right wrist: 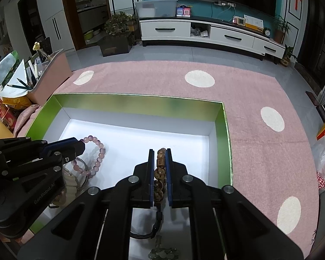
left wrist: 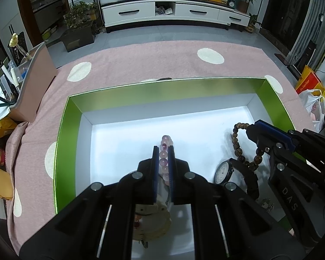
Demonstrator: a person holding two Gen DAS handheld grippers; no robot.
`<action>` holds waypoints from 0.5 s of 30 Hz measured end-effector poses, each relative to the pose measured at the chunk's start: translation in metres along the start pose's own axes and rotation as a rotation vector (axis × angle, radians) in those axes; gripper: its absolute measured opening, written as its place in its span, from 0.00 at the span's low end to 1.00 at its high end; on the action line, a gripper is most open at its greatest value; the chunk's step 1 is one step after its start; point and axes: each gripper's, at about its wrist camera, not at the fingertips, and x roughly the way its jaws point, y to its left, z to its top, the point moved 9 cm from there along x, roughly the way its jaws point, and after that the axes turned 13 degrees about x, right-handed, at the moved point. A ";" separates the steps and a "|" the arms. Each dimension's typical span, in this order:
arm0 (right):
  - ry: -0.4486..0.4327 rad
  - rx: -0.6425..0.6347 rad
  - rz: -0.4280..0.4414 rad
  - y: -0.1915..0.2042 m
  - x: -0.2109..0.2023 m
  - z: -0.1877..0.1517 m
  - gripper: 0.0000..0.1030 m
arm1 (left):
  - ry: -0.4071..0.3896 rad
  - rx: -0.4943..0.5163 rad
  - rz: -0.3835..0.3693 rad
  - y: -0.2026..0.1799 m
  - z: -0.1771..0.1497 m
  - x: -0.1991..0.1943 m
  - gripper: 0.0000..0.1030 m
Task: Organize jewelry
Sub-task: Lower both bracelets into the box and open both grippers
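Note:
A green box (left wrist: 74,101) with a white floor sits on the pink spotted rug; it also shows in the right wrist view (right wrist: 224,134). My left gripper (left wrist: 164,149) is shut on a pink bead bracelet (left wrist: 165,146), held above the box floor; the bracelet also shows in the right wrist view (right wrist: 98,155). My right gripper (right wrist: 160,151) is shut on a brown bead bracelet (right wrist: 160,174), which shows in the left wrist view (left wrist: 238,138) too. A black-strapped watch (left wrist: 222,172) lies in the box below it.
A cream bangle (left wrist: 158,221) lies in the box under my left gripper. Pale green beads (right wrist: 162,254) lie at the box's near edge. A pink storage bin (right wrist: 51,75) with pencils stands at the left. Bags (left wrist: 314,101) sit at the right.

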 end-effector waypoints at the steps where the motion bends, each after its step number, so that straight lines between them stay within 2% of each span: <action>1: 0.001 0.001 0.000 0.000 0.000 0.000 0.09 | 0.001 0.000 0.002 0.000 0.000 0.000 0.07; 15: 0.009 0.002 -0.008 -0.003 0.001 0.000 0.09 | 0.019 0.006 0.014 0.004 -0.001 0.002 0.07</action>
